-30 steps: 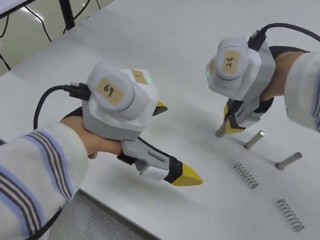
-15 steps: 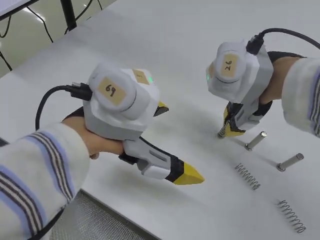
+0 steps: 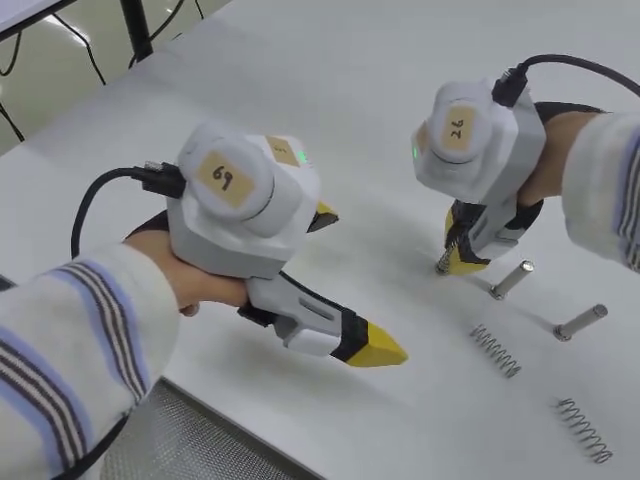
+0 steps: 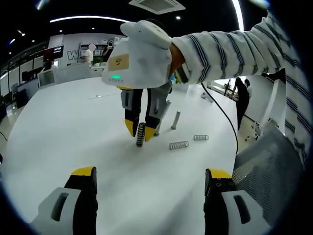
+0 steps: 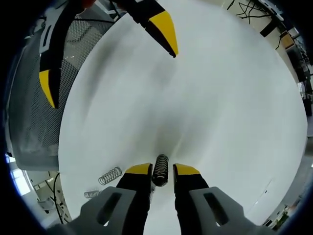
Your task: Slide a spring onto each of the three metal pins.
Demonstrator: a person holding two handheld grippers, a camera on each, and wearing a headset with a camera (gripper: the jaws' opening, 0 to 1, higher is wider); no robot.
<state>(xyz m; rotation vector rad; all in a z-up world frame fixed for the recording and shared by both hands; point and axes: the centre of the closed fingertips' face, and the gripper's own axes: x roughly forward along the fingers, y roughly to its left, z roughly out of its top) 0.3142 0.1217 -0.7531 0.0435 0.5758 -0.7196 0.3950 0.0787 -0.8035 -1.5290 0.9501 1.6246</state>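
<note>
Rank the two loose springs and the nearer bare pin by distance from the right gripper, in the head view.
1. Nearer bare pin, just beside the right gripper.
2. Nearer loose spring, closer to the person.
3. Farther loose spring, at the lower right.

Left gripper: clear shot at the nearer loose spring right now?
Likely yes: left gripper is open and empty, only bare table lies between it and the spring; right gripper, gripping another spring, is aside.

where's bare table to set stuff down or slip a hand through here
Bare table runs wide between the left gripper, jaws open, and the right gripper, and on beyond both. It is crowded right of the right gripper, which is shut on a spring: two pins and two loose springs lie there.
</note>
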